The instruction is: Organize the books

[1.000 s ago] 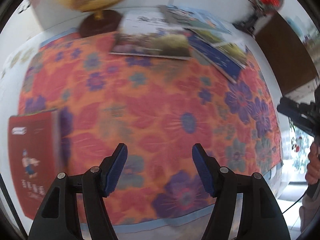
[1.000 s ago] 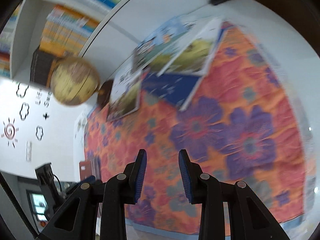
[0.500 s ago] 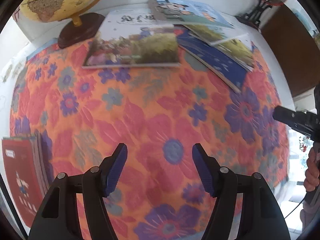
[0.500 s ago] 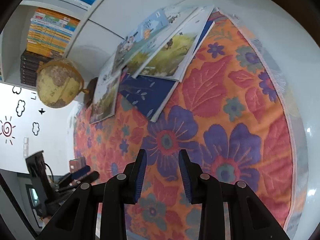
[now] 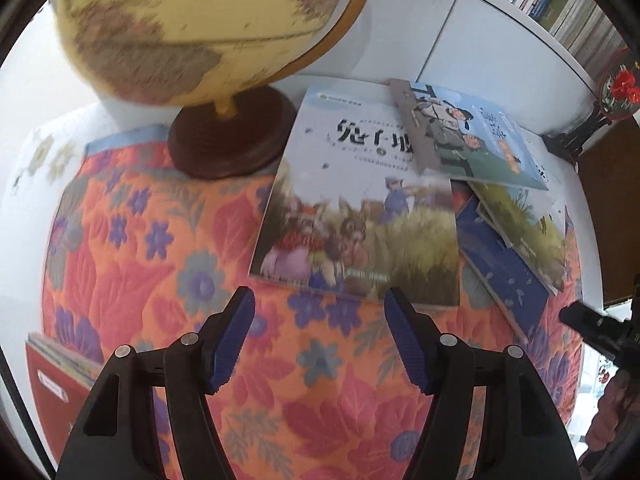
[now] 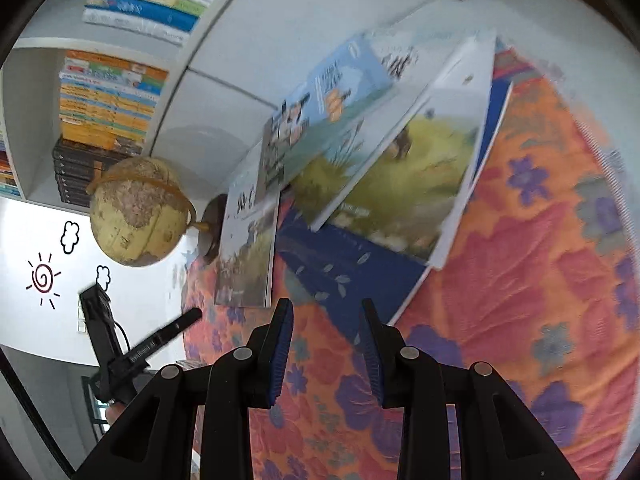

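Observation:
Several picture books lie spread over a flowered orange cloth (image 5: pixel 132 280). The largest, a rabbit picture book (image 5: pixel 360 216) (image 6: pixel 250 248), lies flat just beyond my left gripper (image 5: pixel 320 312), which is open and empty above the cloth. A light blue book (image 5: pixel 476 140) (image 6: pixel 328 108), a grassy-cover book (image 5: pixel 524 220) (image 6: pixel 412 184) and a dark blue book (image 5: pixel 500 268) (image 6: pixel 344 268) overlap to its right. My right gripper (image 6: pixel 326 316) is open with a narrow gap and holds nothing, its tips at the dark blue book's near edge. A stack topped by a red book (image 5: pixel 60 384) lies at the cloth's near left corner.
A yellow globe (image 5: pixel 208 28) (image 6: pixel 136 216) on a dark round base (image 5: pixel 232 136) stands at the back left, next to the rabbit book. White shelves with rows of books (image 6: pixel 112 96) rise behind the table. A red ornament on a black stand (image 5: pixel 616 92) sits back right.
Both grippers have moved toward the far books, which now look larger and closer. The red stack has slid toward the lower left edge of the left wrist view. Neither gap has changed.

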Demonstrator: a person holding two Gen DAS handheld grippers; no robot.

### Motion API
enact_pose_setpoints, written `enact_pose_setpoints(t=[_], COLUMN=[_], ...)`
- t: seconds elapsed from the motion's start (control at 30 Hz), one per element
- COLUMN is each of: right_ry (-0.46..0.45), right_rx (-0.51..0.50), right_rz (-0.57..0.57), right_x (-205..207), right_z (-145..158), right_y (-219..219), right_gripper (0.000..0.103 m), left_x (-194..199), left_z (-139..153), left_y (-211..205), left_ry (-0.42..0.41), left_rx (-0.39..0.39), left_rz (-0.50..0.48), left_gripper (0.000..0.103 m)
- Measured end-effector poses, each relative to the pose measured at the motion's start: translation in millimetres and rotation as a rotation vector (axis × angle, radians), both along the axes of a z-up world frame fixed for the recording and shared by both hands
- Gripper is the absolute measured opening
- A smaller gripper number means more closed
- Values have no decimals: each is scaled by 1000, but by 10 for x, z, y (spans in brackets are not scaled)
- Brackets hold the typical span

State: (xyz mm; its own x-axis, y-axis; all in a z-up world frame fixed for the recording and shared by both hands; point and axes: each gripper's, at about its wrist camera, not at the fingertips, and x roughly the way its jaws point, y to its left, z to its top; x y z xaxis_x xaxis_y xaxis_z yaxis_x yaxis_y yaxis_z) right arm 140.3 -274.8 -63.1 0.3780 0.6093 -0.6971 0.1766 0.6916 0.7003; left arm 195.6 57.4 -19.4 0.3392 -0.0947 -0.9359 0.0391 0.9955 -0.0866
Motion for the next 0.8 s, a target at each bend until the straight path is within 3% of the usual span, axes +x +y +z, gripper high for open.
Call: enact_pose_setpoints(t=[0.1, 0.27, 0.3, 0.37, 0.43, 0.47, 0.57, 0.63, 0.8], right_ry=[3, -35, -24, -7, -55, -67, -101, -106, -92], right_rx=[-37, -185, -182, -177, -174, -194, -266, -289, -236], right_rz=[47, 112, 111, 92, 81, 93, 152, 162, 92], right_x=[138, 352, 381, 436, 467, 484, 517, 529, 498], right_z=[-12, -34, -92, -247, -238, -222, -176, -169, -185], right_y=[144, 425, 467, 554, 641, 694, 866, 908, 772], right_gripper=[32, 38, 38, 39, 44, 48, 59, 59, 59], left_x=[211, 516, 585, 583, 580, 595, 559, 562, 529], left_z=[-69, -269, -334, -375, -461, -554, -543, -520, -485], left_y=[2, 120, 135, 107, 36, -14, -98, -113, -151], left_ry=[-7, -3, 5, -46, -34, 21, -2, 1, -2], left_rx=[-8, -38, -59, -14, 19, 8, 22, 11, -7], left_rz=[-18, 22, 34, 67, 42, 14, -10, -22, -56], left_gripper=[65, 65, 65, 65, 66, 68, 70, 70, 71])
